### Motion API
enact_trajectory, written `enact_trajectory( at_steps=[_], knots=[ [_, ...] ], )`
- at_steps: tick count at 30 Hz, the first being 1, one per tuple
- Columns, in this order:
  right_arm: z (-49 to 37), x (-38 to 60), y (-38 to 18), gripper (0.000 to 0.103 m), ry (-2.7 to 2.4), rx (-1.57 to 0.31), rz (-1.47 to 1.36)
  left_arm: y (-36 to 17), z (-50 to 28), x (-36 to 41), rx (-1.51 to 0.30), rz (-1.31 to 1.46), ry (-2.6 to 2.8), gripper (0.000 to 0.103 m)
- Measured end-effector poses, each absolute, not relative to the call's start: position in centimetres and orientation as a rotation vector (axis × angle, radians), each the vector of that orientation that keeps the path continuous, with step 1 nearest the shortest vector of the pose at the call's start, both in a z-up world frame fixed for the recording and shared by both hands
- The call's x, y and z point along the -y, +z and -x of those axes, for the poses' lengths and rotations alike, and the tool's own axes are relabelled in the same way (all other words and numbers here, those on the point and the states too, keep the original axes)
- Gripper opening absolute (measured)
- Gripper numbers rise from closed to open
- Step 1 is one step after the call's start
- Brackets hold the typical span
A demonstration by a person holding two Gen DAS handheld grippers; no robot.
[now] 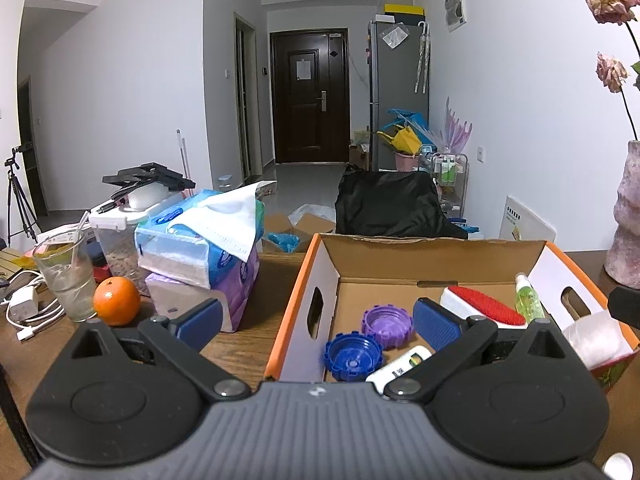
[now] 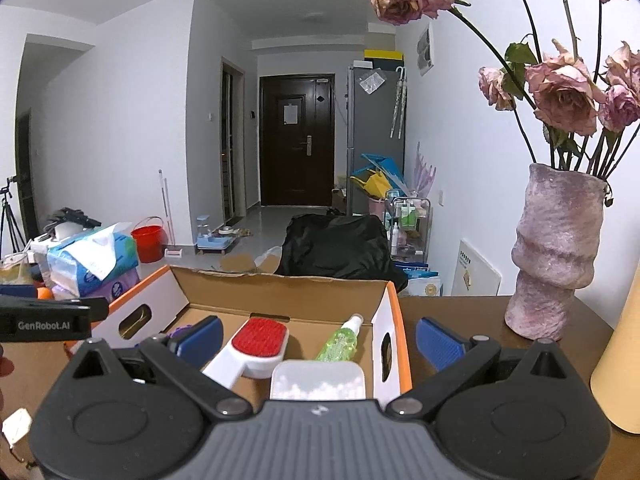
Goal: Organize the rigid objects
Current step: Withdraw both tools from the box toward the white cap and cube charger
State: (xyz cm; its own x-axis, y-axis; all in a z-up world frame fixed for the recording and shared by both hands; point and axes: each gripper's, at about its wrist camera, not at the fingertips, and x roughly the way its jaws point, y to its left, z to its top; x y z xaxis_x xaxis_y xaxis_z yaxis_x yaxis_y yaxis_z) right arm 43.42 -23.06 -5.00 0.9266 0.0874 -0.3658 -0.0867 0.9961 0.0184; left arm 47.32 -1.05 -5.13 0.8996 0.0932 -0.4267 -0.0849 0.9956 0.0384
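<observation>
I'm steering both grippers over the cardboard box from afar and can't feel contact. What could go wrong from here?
1. The right gripper is open astride the cardboard box side wall; lowering it could snag or shove the box.
2. The vase of dried roses stands close to the right; a sideways swing might tip it.
3. The left gripper, also open, straddles the opposite wall, with a drinking glass and an orange nearby.
</observation>
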Motion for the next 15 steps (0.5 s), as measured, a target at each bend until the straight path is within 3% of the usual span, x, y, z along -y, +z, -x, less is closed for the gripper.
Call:
enact_trajectory(
  at_steps=[15],
  knots=[
    [-39.7, 23.8, -5.8, 0.103, 0.098, -0.403, 0.016, -6.1, -43.8, 0.0, -0.452, -0.021, 0.096, 0.103]
  ],
)
